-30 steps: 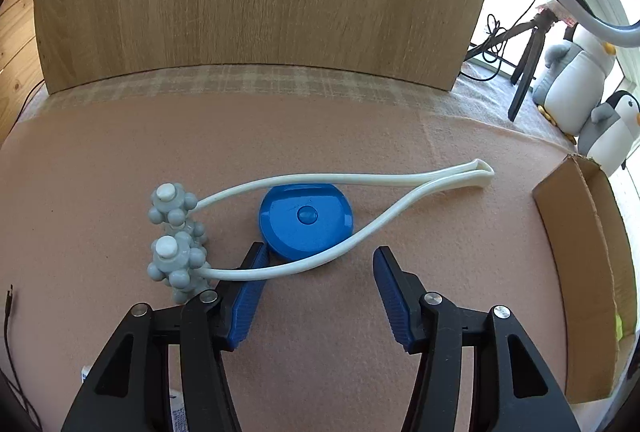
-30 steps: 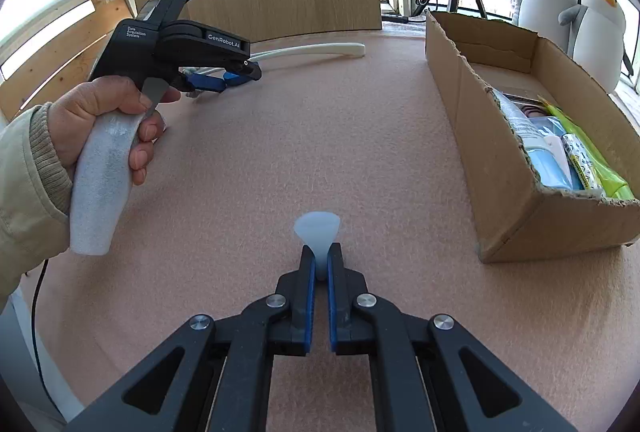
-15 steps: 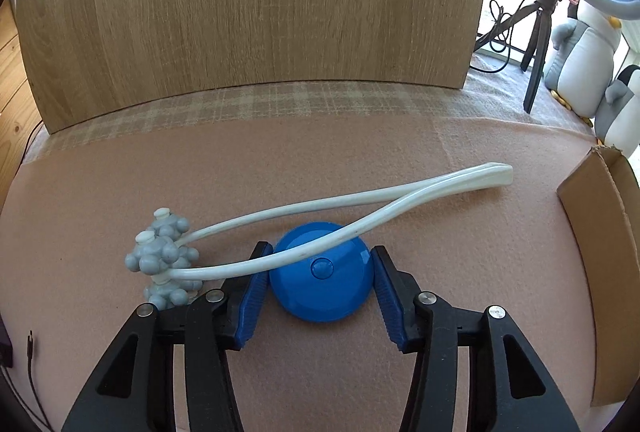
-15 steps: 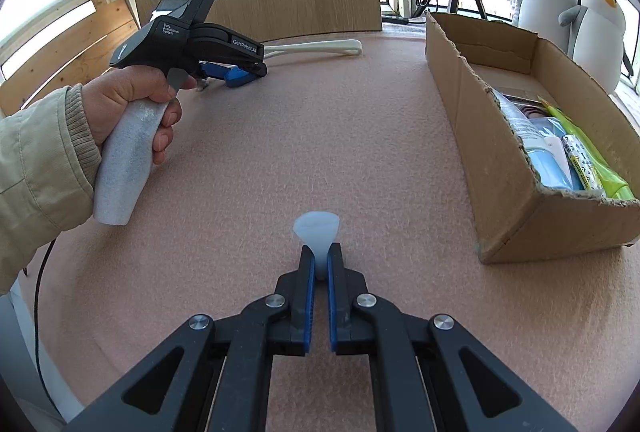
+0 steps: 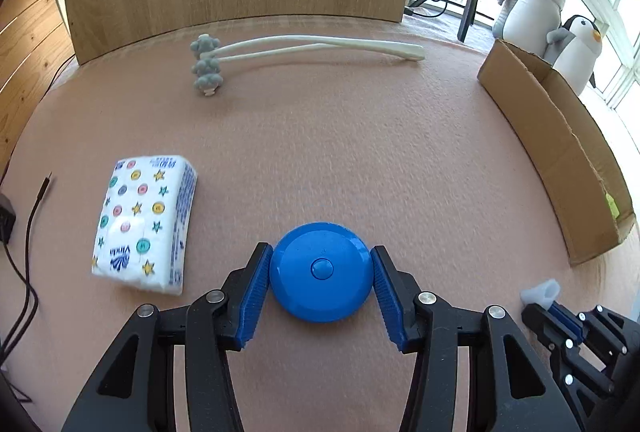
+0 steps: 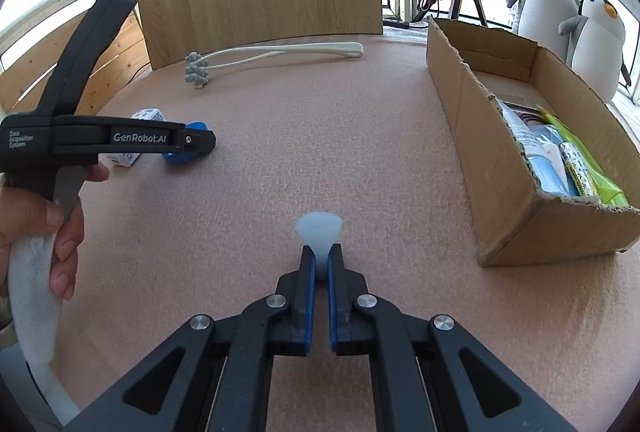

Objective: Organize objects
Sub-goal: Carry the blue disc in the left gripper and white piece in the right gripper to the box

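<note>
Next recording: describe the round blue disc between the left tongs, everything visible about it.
The blue disc is a round, flat-domed case of smooth, slightly glossy plastic, with a small raised button of the same blue at its centre. It faces button side up, between the pads of the left tongs, which press on its two opposite edges. Whether it rests on the pink felt cloth or is lifted just clear cannot be told. A patterned tissue pack lies apart from it to one side. From the right wrist view only its lower edge shows below the tongs' body.

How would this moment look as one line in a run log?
left gripper: shut on blue disc | right gripper: shut on white funnel | box: part filled
</note>
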